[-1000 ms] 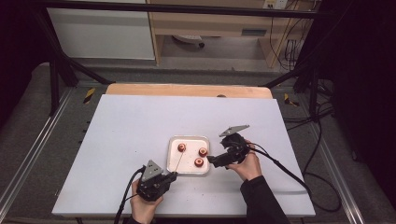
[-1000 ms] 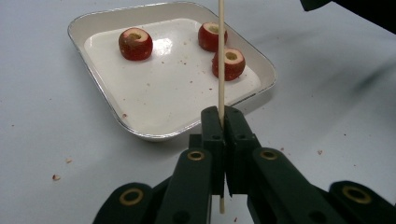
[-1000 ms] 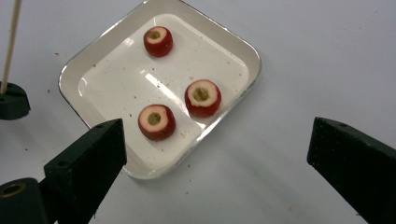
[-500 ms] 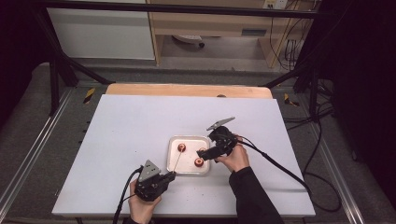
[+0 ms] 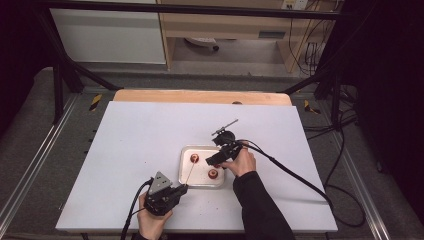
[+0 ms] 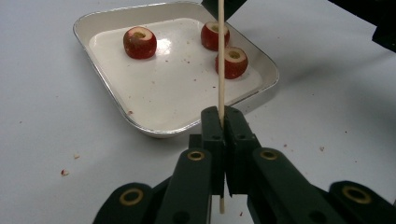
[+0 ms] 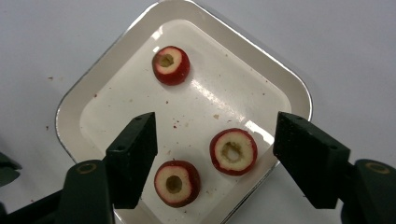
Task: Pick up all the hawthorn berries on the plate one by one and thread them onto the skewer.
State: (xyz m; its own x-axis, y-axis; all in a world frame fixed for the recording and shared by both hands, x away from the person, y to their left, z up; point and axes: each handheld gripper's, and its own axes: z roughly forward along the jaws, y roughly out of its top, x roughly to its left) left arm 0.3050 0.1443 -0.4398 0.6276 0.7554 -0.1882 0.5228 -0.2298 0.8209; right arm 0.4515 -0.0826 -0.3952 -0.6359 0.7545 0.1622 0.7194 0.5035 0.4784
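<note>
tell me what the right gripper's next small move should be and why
Probably lower the right gripper a little and close on one cored fruit piece. Its fingers have just been closing but touch nothing, hovering over the tray with two pieces between them, while the left gripper holds the skewer ready.

the left gripper (image 5: 172, 192) sits near the person, low at the left, level over the bench, its fingers (image 6: 212, 135) pressed together on a thin skewer (image 6: 221, 70). the left hand (image 5: 152, 222) grips it from below. the right gripper (image 5: 212, 161), farther and to the right, tilts down; its fingers (image 7: 135, 149) stand apart and have just been closing, nothing clamped between them. the right hand (image 5: 242, 161) and dark sleeve (image 5: 260, 210) trail back.
</note>
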